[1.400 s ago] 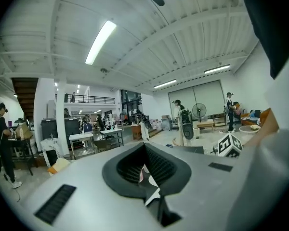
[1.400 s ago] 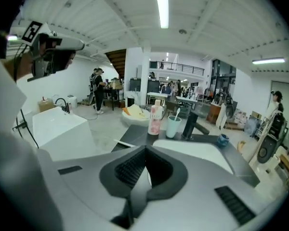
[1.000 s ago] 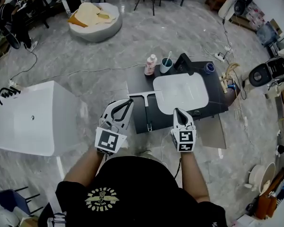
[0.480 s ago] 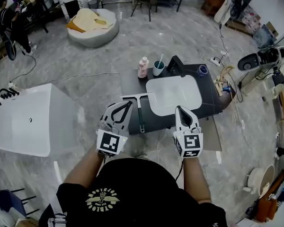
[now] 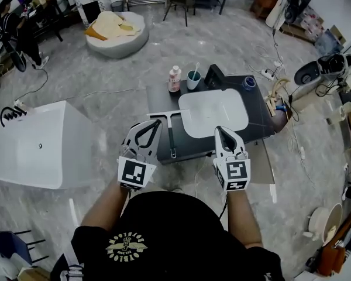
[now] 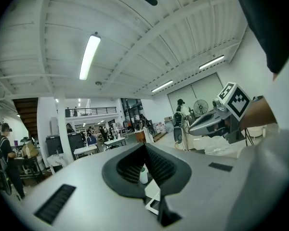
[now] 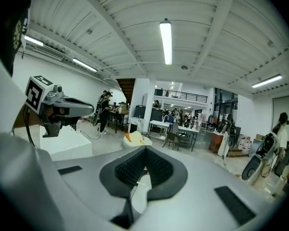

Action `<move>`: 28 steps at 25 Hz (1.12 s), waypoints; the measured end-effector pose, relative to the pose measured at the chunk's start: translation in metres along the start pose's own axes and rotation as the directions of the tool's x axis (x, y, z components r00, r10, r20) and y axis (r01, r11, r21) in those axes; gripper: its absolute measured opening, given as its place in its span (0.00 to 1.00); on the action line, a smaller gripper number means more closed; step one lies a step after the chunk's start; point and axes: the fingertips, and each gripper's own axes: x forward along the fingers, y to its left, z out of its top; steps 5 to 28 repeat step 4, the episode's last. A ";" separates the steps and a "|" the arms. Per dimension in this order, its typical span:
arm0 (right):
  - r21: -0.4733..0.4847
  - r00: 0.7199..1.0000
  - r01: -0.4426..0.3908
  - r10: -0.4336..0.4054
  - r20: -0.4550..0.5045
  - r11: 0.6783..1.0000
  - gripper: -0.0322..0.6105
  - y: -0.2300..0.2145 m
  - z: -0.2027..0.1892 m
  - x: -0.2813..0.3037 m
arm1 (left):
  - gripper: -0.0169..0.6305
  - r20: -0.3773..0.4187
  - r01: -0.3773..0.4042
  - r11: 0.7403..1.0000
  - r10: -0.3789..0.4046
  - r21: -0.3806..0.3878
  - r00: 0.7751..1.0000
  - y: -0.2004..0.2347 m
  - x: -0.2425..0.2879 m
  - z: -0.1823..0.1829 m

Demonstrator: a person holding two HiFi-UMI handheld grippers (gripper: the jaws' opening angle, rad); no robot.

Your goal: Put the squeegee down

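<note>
Head view: squeegee point(image 5: 171, 134) just right of left tool point(image 5: 157, 124), apart.

white-bladed squeegee point(image 5: 171, 130), dark table point(image 5: 258, 117), perhaps pink bottle point(image 5: 174, 79)

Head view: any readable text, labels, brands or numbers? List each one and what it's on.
No text is legible.
Shirt emblem: yellow lettering around a crest, too blurred to read.
Bottle: label too small to read.
Left marker cube and right marker cube: black-and-white square patterns only, no letters or numbers.
</note>
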 end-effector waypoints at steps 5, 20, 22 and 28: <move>-0.006 1.000 -0.003 0.003 0.005 1.000 0.09 -0.005 -0.006 -0.008 | 0.06 0.037 -0.019 1.000 0.019 0.010 0.999 -0.006 -0.003 0.010; -0.006 1.000 -0.003 0.003 0.005 1.000 0.09 -0.005 -0.006 -0.008 | 0.06 0.037 -0.019 1.000 0.019 0.010 0.999 -0.006 -0.003 0.010; -0.006 1.000 -0.003 0.003 0.005 1.000 0.09 -0.005 -0.006 -0.008 | 0.06 0.037 -0.019 1.000 0.019 0.010 0.999 -0.006 -0.003 0.010; -0.006 1.000 -0.003 0.003 0.005 1.000 0.09 -0.005 -0.006 -0.008 | 0.06 0.037 -0.019 1.000 0.019 0.010 0.999 -0.006 -0.003 0.010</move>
